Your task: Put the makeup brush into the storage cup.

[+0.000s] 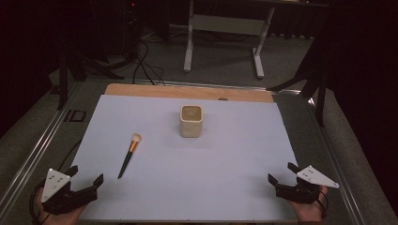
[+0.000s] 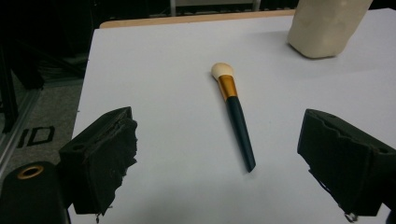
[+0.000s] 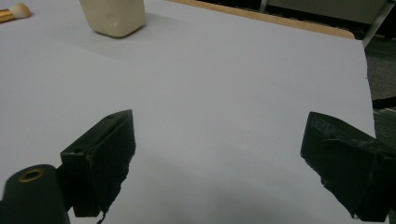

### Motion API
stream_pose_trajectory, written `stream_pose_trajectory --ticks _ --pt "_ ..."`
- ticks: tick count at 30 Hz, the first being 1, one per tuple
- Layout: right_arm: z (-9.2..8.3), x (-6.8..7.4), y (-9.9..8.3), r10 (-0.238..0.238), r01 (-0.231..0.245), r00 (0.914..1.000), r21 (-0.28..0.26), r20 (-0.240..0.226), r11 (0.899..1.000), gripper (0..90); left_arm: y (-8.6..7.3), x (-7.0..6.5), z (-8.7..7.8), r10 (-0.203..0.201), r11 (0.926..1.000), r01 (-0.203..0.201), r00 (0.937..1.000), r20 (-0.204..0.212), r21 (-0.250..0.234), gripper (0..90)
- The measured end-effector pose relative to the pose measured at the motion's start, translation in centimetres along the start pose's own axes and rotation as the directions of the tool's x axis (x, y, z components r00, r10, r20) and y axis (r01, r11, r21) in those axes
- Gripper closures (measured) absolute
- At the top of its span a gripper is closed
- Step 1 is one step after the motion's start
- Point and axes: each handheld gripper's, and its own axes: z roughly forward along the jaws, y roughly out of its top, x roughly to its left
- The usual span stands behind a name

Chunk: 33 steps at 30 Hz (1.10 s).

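At the near left corner of the white sheet (image 1: 187,187) the left gripper (image 1: 84,183) sits low with its jaws wide apart and nothing between them, aimed up the table toward the makeup brush (image 1: 129,154); in the left gripper view the brush (image 2: 235,114) lies flat just ahead and squarely between the two black jaws, well short of them, its pale bristle head pointing away toward the far side and its dark tapered handle tip nearest the gripper; it looks light and slim, the handle stiff and probably smooth enough to slip or roll under a careless pinch, the bristles soft and best left alone; the soundest hold, as I judge it, is across the dark handle just below the gold ferrule, where it is thickest, with the jaws coming down on either side since it lies flush on the sheet; further right, past the middle of the table, the cream square cup (image 1: 191,121) stands upright and apart from the brush, stout and likely heavier, a plausible place to stand the brush; at the near right corner the right gripper (image 1: 283,174) rests with its jaws also spread and empty, well away from both things.
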Motion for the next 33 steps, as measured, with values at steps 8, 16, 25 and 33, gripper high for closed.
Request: stream_pose_trajectory --ticks 8,16,25,33 --pt "-0.1 0.1 0.0 -0.003 0.003 1.0 -0.003 0.003 1.0 9.7 0.0 -0.2 -0.1 -0.002 1.0 0.002 1.0 0.002 0.001 13.4" --pt "-0.3 0.0 0.0 0.004 -0.004 0.9999 -0.018 0.013 1.0 9.7 0.1 -0.6 0.1 0.0 1.0 0.0 1.0 0.007 0.0 13.6" --pt "-0.5 0.1 0.0 -0.001 0.002 0.9994 -0.025 0.034 1.0 9.7 0.6 -0.7 0.3 -0.01 0.9999 0.01 0.9999 0.012 -0.002 13.6" --pt "-0.6 0.1 -0.1 0.005 -0.004 0.9991 -0.031 0.042 1.0 9.7 1.0 -0.7 0.0 -0.042 0.9991 0.042 0.9991 0.004 -0.003 13.9"
